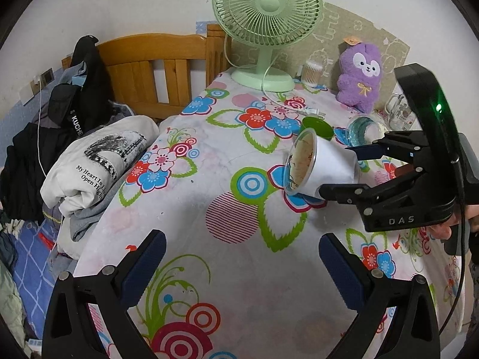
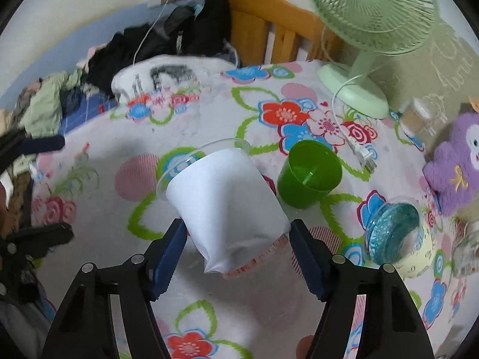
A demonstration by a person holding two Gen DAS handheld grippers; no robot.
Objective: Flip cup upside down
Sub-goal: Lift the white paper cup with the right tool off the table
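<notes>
- Right gripper [image 2: 238, 240] is closest to the cam in the right wrist view, blue pads pinching the cup [image 2: 227, 206] from both sides near its base
- cup = clear plastic w/ a white paper sleeve, tipped way over on its side, mouth pointing away from the gripper and a bit downward toward the tablecloth [image 2: 209, 299]
- from the left wrist view the same cup [image 1: 317, 164] looks lifted, rim low over the cloth; can't tell if the rim is touching it. Inside looks smeared brownish, can't tell w/ what
- left gripper [image 1: 242, 257] is spread wide, nothing btwn the fingers, hanging over the floral cloth well apart from the cup
- green cup [image 2: 310, 176] stands upright just beside the held cup, on the fan side
- blue glass jar [image 2: 392, 233] lies on its side near the green one, mouth facing the cam
- mint desk fan [image 1: 266, 15] at the back, its white cord and plug trailing across the cloth
- purple plush [image 1: 360, 74] sits by the wall, near a tub of cotton swabs [image 1: 312, 73]
- folded white shirt [image 1: 98, 161] on a clothes pile off the table's left edge, wooden headboard [image 1: 155, 65] behind it
</notes>
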